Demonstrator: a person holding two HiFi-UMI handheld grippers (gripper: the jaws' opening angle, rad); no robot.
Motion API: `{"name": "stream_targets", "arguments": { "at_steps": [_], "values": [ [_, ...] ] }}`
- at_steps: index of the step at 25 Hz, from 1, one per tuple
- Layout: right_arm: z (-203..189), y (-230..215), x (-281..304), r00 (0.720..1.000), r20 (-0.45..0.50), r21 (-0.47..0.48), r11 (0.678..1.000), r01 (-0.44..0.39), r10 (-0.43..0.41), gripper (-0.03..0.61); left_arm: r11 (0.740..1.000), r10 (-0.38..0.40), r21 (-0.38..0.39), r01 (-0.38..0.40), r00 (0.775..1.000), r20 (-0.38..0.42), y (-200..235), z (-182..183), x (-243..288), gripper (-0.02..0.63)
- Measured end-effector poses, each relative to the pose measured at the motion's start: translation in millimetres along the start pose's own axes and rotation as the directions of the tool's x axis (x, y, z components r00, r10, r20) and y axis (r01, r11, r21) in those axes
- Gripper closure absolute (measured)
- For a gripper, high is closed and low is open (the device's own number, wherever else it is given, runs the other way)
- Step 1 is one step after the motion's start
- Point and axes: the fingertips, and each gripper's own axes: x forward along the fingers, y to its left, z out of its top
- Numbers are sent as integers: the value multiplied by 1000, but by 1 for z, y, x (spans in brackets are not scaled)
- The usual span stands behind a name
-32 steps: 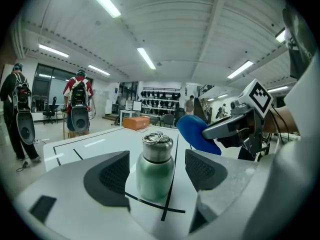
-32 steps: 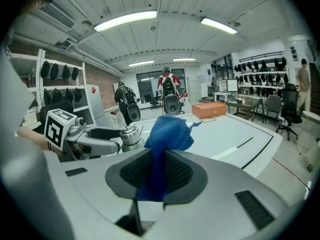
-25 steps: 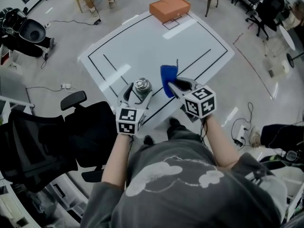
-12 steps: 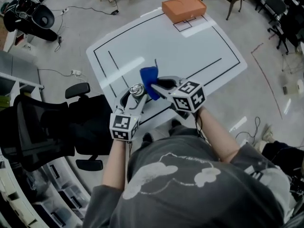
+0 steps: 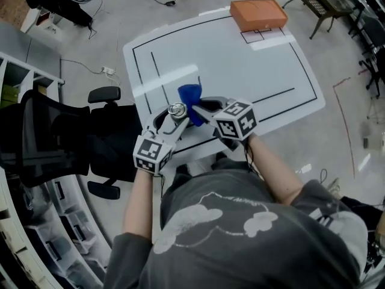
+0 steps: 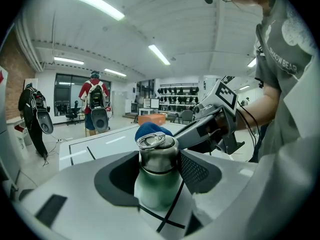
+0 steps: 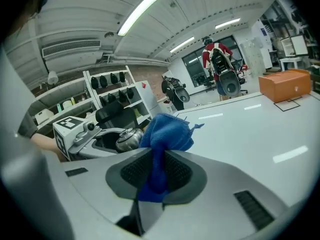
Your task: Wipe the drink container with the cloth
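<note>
A steel drink bottle (image 5: 177, 109) stands on the white table (image 5: 240, 65) near its front edge. My left gripper (image 5: 174, 115) is around it; its jaws have just been closing, and both pads now press the bottle's body (image 6: 157, 171). My right gripper (image 5: 198, 108) is shut on a bunched blue cloth (image 5: 190, 95). The cloth (image 7: 165, 134) sticks up from the jaws and rests right beside the bottle's cap (image 7: 129, 138), on its far right side. In the left gripper view the cloth (image 6: 149, 129) shows just behind the cap.
An orange box (image 5: 258, 14) sits at the table's far edge. A black office chair (image 5: 66, 143) stands left of me, with shelving (image 5: 24, 77) beyond it. A person with a backpack (image 6: 95, 109) stands past the table. Black lines mark the tabletop.
My right gripper has carried the blue cloth leftward, from apart from the bottle to right against its top. The left jaws have drawn in on the bottle. The bottle has stayed in place.
</note>
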Motion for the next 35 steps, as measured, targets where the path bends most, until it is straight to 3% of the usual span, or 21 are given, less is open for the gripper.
{"name": "stream_targets", "arguments": {
  "at_steps": [11,19,24,30,32,35],
  "values": [
    [-47,-37,26,972,-219,-58,996,75,-85,515,1000,-14,-3,14,1000,19,3,0,3,373],
    [-53,-45,40,915,-359,-168,977,130,-183,515,996,-85,24,84,996,25,7,-1,3,373],
    [-52,-43,35,921,-329,-124,976,179,-211,511,977,-205,69,204,979,4,8,-3,1,373],
    [-53,-36,16,931,-269,-69,970,235,-245,509,909,-392,143,392,920,-32,9,-3,-3,373],
    [-54,-35,6,929,-250,-58,962,268,-274,509,892,-425,152,425,905,-36,8,-2,-3,371],
    [-56,-36,-6,923,-224,-31,949,314,-313,508,893,-432,130,430,902,-12,9,1,-2,371]
  ]
}}
